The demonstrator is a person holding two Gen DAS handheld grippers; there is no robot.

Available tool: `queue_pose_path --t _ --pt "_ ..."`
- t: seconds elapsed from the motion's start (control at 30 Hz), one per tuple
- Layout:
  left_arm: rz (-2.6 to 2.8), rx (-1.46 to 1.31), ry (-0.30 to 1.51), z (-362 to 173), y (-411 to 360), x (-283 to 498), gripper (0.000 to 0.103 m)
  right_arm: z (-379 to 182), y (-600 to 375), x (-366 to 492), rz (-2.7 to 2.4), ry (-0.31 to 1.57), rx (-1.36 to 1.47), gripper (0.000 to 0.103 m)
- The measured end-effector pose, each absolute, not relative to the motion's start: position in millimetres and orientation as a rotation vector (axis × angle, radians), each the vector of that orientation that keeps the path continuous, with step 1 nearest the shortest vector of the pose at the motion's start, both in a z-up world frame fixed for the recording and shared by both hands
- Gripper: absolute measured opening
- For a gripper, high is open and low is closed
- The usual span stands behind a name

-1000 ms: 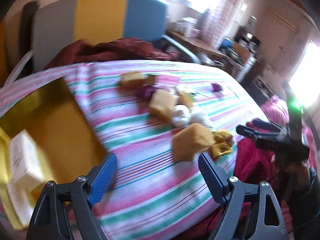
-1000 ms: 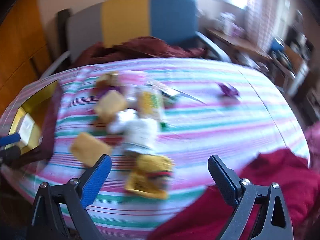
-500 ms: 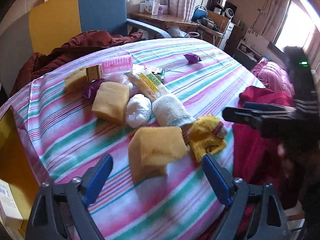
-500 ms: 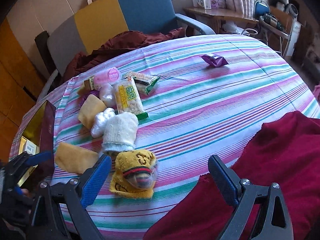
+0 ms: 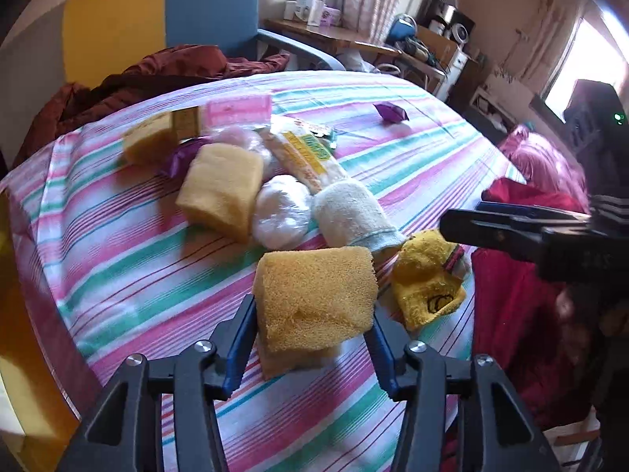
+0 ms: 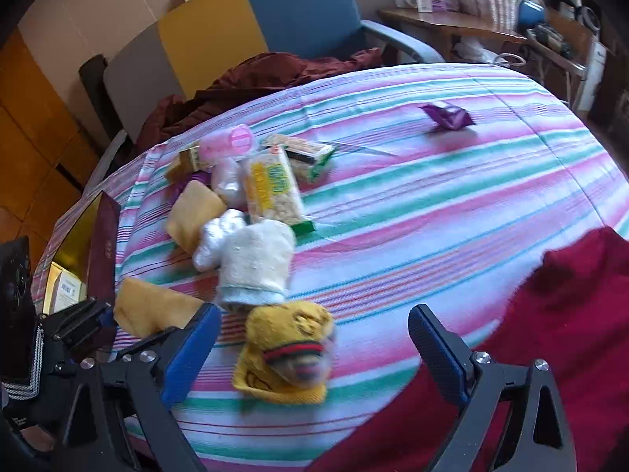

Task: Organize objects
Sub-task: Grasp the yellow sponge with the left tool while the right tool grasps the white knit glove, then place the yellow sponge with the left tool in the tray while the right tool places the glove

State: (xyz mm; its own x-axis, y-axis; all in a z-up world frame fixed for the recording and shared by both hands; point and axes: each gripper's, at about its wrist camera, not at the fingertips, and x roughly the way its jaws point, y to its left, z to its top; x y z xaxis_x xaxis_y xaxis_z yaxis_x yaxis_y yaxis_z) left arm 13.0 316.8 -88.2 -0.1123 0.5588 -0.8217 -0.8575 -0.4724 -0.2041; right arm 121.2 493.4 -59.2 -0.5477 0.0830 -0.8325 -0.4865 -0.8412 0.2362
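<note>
My left gripper (image 5: 310, 346) is shut on a yellow sponge (image 5: 314, 299) at the near edge of the striped table (image 5: 118, 244); the sponge also shows in the right wrist view (image 6: 153, 310). My right gripper (image 6: 310, 350) is open and empty, above a yellow sock (image 6: 287, 354). A pile lies further back: a white sock (image 6: 255, 263), a second yellow sponge (image 5: 220, 192), a white bag (image 5: 281, 212), a snack pack (image 6: 273, 188) and a pink tube (image 6: 228, 143). A purple wrapper (image 6: 446, 116) lies alone at the far right.
A yellow box with a dark red lid (image 6: 102, 244) stands open at the table's left edge. Red cloth (image 6: 530, 354) covers the near right. A chair with dark red clothing (image 6: 275, 70) stands behind the table.
My left gripper moved forward and closed on the near yellow sponge. My right gripper stayed open and shifted a little closer over the yellow sock.
</note>
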Motion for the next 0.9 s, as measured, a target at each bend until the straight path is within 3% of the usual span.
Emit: queue_pose_path --t 0.13,0.27,0.33,0.37,0.57,0.9 --pt "1.804 -1.107 0.352 -81.1 297.8 8.9 0.053 -61.8 483.1 89.5 2.456 0.58 -1.316 0.09" --pt "1.845 -1.095 0.299 -69.5 276.7 7.1 0.053 -80.9 476.0 53.9 2.439 0.513 -1.439 0.079" --pt "1.869 -1.088 0.278 -64.3 267.0 6.1 0.053 -94.8 474.3 42.7 2.414 0.497 -1.497 0.069" --pt "1.88 -1.082 0.268 -61.0 261.4 5.5 0.053 -99.4 473.5 40.1 2.408 0.484 -1.512 0.056" --pt "1.94 -1.072 0.173 -46.0 230.2 -2.8 0.053 -88.1 474.4 52.8 2.446 0.47 -1.434 0.054" --pt "2.095 -1.044 0.037 -19.7 169.0 -17.9 0.053 -21.2 459.3 60.9 2.592 0.469 -1.187 0.054"
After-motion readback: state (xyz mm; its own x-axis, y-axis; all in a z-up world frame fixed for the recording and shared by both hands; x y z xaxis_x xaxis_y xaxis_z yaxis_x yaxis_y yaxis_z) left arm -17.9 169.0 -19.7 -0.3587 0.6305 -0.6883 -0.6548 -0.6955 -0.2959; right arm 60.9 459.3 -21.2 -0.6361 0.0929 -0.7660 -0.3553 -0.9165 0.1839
